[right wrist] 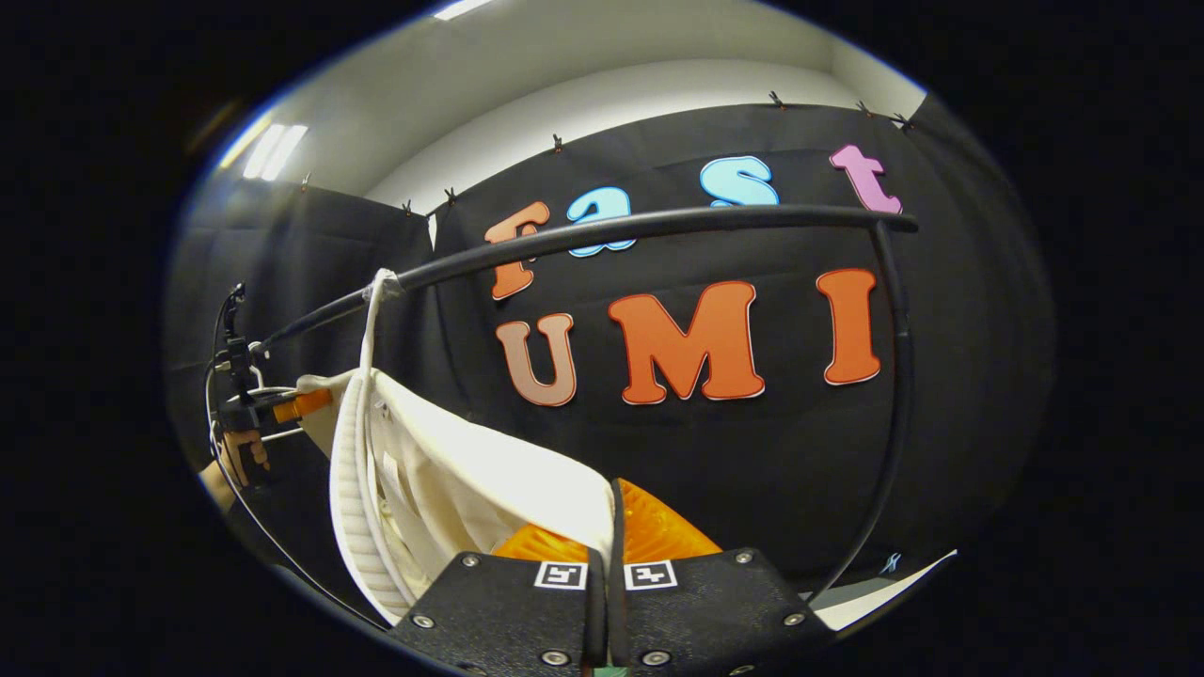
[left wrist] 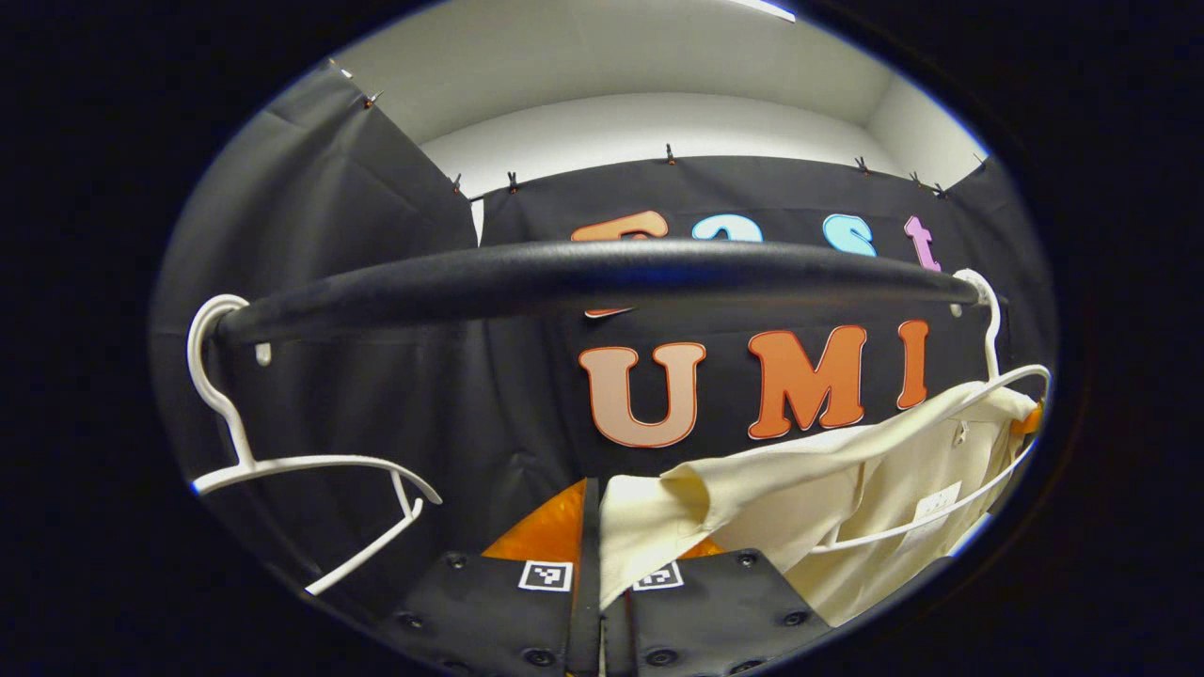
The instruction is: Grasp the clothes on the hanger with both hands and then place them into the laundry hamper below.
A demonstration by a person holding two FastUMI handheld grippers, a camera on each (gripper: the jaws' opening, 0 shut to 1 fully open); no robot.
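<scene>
**Both grippers pinch the cream shirt under the rail**

In the left gripper view the left gripper (left wrist: 599,527) points up toward the black rail (left wrist: 583,273), its fingers closed on a fold of the cream shirt (left wrist: 847,480), which hangs on a white hanger (left wrist: 988,376) at the rail's right end. An empty white hanger (left wrist: 282,465) hangs at the left end. In the right gripper view the right gripper (right wrist: 611,536) is likewise raised and clamped on the shirt's edge; farther off at left, a hand (right wrist: 240,451) holds the other gripper.
</scene>
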